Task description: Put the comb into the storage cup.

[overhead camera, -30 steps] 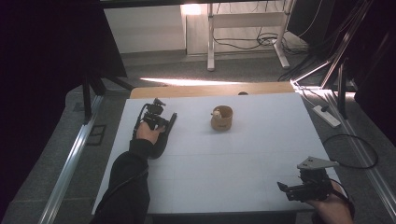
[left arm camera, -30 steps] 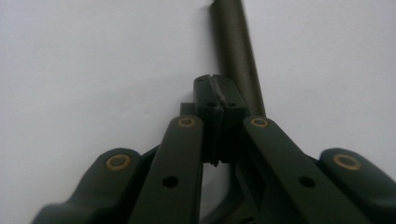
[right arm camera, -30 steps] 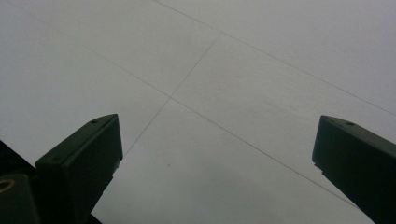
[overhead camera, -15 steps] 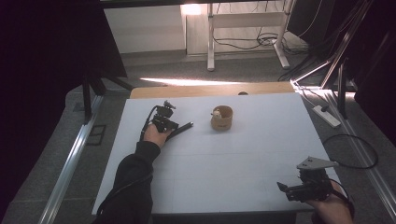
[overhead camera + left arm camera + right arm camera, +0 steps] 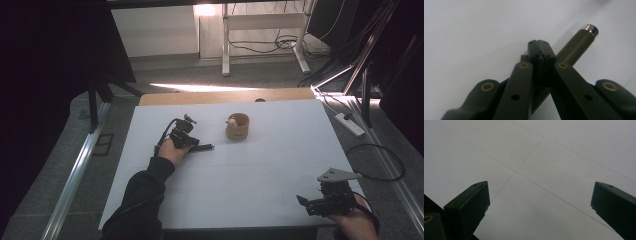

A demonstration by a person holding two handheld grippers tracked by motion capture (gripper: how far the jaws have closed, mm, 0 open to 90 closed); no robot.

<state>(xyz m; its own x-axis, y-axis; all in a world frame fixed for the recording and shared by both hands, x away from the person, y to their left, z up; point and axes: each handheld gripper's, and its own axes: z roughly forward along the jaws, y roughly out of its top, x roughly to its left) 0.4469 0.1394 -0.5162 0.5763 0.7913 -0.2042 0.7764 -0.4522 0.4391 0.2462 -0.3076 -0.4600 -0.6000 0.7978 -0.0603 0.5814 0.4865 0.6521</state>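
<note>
My left gripper (image 5: 191, 145) is over the white table (image 5: 280, 150), left of centre, shut on a dark slim pen (image 5: 205, 147) that sticks out to the right. In the left gripper view the jaws (image 5: 539, 50) are pressed together over the pen (image 5: 576, 48), whose silver end cap points away to the upper right. A small brown wooden cup (image 5: 237, 127) with something pale inside stands a little to the right of the pen's tip. My right gripper (image 5: 306, 203) rests near the front right corner, open (image 5: 539, 202) above bare table.
A power strip (image 5: 348, 124) and cables lie on the floor past the table's right edge. A strip of wood (image 5: 220, 96) runs along the table's far edge. Metal rails flank both sides.
My left hand has carried the pen rightward toward the cup, and the pen now points right instead of down toward the front. The right gripper has stayed put.
</note>
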